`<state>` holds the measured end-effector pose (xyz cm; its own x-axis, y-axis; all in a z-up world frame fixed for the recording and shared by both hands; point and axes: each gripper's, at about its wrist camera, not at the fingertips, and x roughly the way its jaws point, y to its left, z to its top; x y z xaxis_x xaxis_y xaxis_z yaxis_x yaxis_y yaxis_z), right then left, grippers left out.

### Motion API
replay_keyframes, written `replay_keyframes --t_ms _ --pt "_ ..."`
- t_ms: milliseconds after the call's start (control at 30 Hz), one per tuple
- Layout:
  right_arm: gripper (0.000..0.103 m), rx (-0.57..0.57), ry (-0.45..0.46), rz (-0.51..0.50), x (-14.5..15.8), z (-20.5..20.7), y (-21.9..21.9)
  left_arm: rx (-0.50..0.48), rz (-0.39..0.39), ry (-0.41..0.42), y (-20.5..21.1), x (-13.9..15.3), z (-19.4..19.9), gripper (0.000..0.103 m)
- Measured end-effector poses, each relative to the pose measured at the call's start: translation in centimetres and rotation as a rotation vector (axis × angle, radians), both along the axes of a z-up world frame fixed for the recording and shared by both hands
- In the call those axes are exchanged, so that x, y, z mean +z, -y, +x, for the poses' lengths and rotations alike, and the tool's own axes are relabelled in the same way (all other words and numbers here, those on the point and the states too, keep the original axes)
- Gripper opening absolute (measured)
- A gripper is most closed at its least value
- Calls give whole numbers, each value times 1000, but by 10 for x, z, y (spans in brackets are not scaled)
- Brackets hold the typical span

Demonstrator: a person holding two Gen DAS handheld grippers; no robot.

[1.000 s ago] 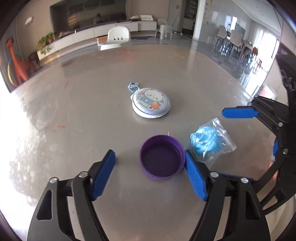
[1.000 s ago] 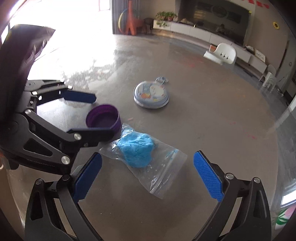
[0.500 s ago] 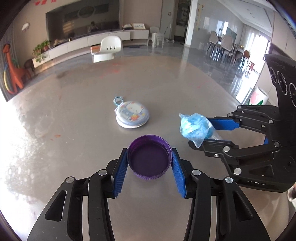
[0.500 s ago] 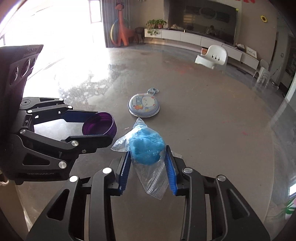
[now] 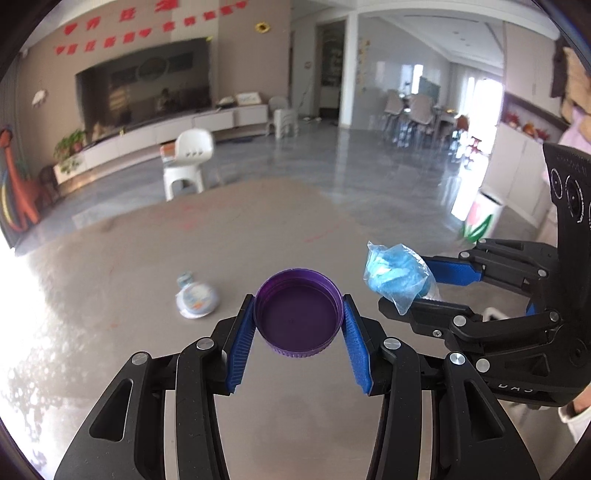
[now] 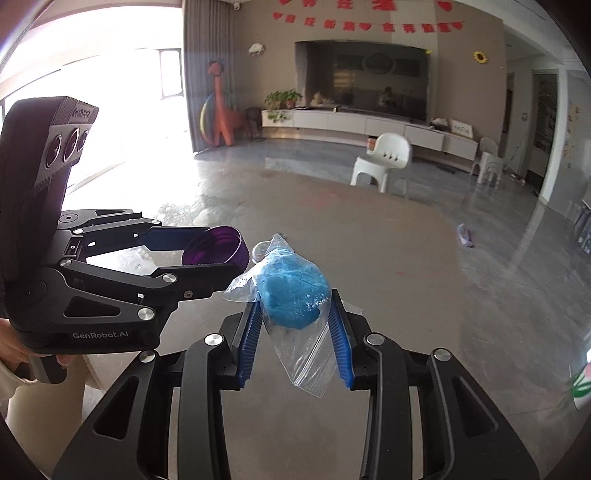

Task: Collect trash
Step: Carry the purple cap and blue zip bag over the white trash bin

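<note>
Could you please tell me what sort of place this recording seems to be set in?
Probably a kindergarten or children's playroom: a small white child's chair, an orange dinosaur figure by the window, and red paper decorations strung on the wall above a long low cabinet.

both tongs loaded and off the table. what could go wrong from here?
1. The left tongs pinch the purple cap only at two points on its round wall; a tilt might pop it out.
2. The right tongs squeeze the blue lump through the plastic bag; the loose bag end hangs and could slip or snag.
3. The two tongs are close together, so they may bump.
</note>
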<state>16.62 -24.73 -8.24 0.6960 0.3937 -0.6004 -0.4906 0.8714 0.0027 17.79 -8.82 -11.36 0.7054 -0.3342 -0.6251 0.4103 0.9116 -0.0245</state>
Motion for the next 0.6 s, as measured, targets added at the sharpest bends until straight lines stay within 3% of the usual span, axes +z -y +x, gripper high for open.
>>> replay_keyframes --t_ms 267,600 --pt "37 -166 37 -7 8 -52 78 -147 -32 23 78 15 -34 45" --pt "37 -437 4 25 -16 -115 191 -357 -66 -54 187 -7 -78 45"
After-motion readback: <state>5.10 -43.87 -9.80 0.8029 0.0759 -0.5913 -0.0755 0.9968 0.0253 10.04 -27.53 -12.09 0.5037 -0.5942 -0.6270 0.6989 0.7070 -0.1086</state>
